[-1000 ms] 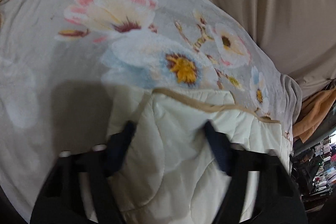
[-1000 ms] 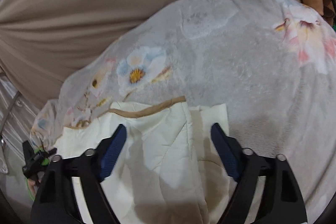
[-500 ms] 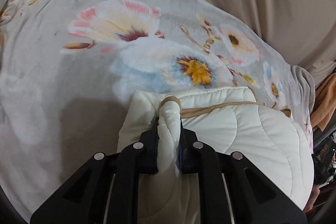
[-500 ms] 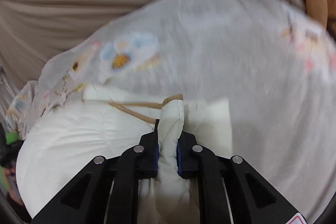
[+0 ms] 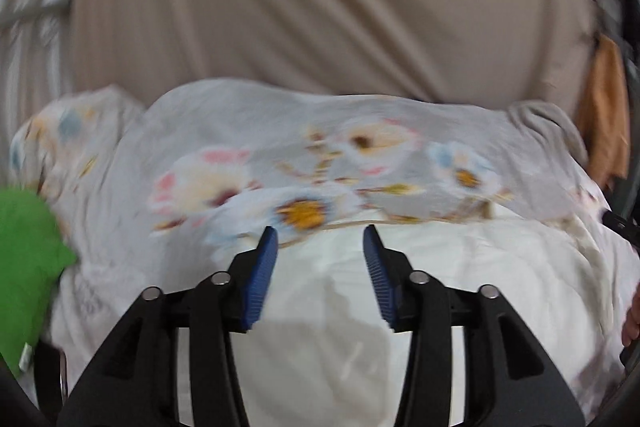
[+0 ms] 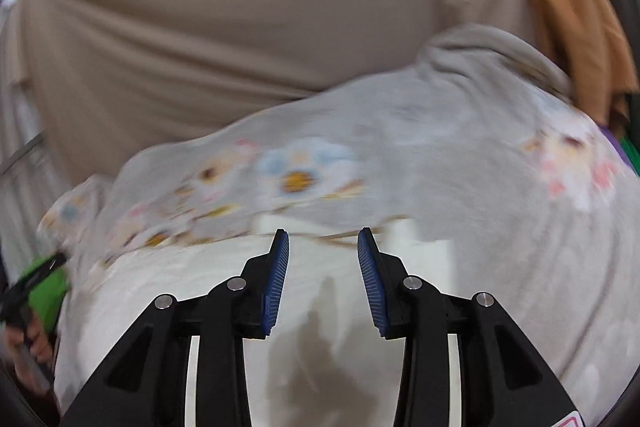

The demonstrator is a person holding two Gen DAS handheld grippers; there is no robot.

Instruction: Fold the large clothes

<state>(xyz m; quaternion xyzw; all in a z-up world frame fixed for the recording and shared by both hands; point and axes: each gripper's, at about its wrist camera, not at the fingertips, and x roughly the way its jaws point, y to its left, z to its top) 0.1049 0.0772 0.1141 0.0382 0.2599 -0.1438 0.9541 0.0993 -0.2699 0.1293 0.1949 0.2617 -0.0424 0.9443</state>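
Left gripper [image 5: 318,239]: my jaws just opened, part-way apart, nothing between pads. Right gripper [image 6: 322,241]: same, empty.

Quilted cream garment [image 5: 460,267] lies below both, on floral grey blanket [image 5: 256,123] over beige sheet [image 5: 320,7], tan-trimmed edge near fingertips.

Risk: padded fabric may spring back and undo fold; loose blanket may bunch under next pull.

Hard to read: both views motion-blurred; garment outline cut off at frame bottom; green object [image 5: 24,259] unidentifiable.

Grey floral blanket [image 5: 280,131], cream quilted underside [image 5: 460,267]
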